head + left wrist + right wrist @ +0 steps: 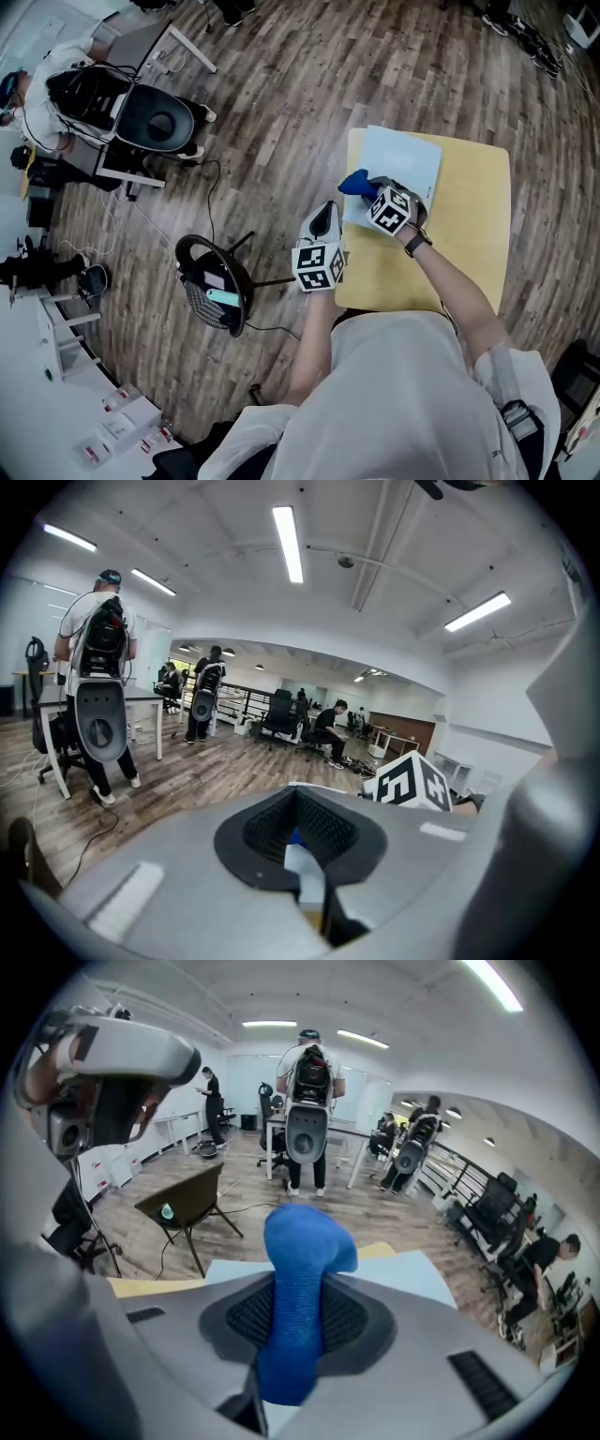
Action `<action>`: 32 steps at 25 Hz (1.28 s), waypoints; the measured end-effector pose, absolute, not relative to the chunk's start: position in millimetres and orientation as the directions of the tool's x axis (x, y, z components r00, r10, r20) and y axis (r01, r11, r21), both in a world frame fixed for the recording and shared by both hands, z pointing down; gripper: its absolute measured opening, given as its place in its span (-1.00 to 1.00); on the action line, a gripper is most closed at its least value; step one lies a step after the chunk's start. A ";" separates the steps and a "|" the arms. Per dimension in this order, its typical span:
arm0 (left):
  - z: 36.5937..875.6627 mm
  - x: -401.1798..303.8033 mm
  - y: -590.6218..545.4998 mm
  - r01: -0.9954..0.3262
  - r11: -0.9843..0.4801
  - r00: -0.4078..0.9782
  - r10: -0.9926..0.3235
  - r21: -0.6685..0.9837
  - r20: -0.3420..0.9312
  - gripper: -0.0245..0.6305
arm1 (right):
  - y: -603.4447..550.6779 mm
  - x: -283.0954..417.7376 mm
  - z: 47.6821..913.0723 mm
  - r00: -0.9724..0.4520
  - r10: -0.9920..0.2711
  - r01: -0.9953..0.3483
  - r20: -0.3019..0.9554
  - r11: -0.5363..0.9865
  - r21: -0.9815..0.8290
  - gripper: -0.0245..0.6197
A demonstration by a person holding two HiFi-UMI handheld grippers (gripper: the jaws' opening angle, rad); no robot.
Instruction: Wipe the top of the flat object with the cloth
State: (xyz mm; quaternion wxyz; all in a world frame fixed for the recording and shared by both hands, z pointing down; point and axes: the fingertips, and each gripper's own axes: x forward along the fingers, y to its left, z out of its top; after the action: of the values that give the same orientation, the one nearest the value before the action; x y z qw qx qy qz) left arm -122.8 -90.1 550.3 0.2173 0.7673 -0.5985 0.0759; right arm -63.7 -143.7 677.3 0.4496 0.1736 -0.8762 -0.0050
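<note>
Nearest the head camera, a white shirt (pixel 394 394) fills the lower frame, and two bare forearms are stretched out from it; the right gripper (pixel 368 190) is held over the near-left part of the flat object (pixel 405 157), its jaws clenched on the blue cloth (pixel 353 182); in the right gripper view the cloth (pixel 300 1269) is seen as a long roll of ribbed, knitted fabric, its long axis laid along the jaws and its rounded, bunched end pushed out ahead of them, toward the table's far-left corner; whether it is pressed onto the flat object cannot be told; the flat object is a thin, smooth, pale blue-white rectangle, laid on the far-left part of a square yellow table (pixel 473 234) with rounded corners; its long axis appears to run away from the person, leaned slightly rightward at the far end; the left gripper (pixel 324 216) is held just off the table's left edge, beside the right one and pointed much the same way; its black ribbed pads (pixel 328 832) are drawn together with only a thin slit between, and nothing is gripped; a black chair (pixel 217 281) is stood on the wooden plank floor (pixel 281 84) to the left.
</note>
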 end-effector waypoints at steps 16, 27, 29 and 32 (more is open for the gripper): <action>560.9 -108.0 -73.5 -0.948 -0.208 0.292 -0.870 0.241 0.397 -0.91 | -129.7 -42.3 714.1 -0.458 -0.303 -0.199 0.835 0.951 0.236 -0.60; 561.6 -85.4 -77.0 -0.940 -0.259 0.330 -0.853 0.222 0.405 -0.91 | -107.1 98.5 717.0 -0.366 -0.399 -0.496 0.841 0.848 0.186 -0.59; 563.1 -81.9 -79.3 -0.939 -0.261 0.334 -0.849 0.225 0.408 -0.91 | -107.8 108.2 717.3 -0.359 -0.410 -0.532 0.838 0.828 0.177 -0.59; 563.1 -74.6 -82.7 -0.937 -0.267 0.340 -0.847 0.226 0.409 -0.91 | -109.7 109.2 717.0 -0.366 -0.413 -0.536 0.834 0.826 0.174 -0.59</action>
State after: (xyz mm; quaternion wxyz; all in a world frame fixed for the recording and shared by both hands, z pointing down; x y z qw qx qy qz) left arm -74.6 -82.7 563.1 0.2174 0.7890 -0.5652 0.1033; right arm 109.2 -109.7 717.0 0.4838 0.2882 -0.8239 0.0635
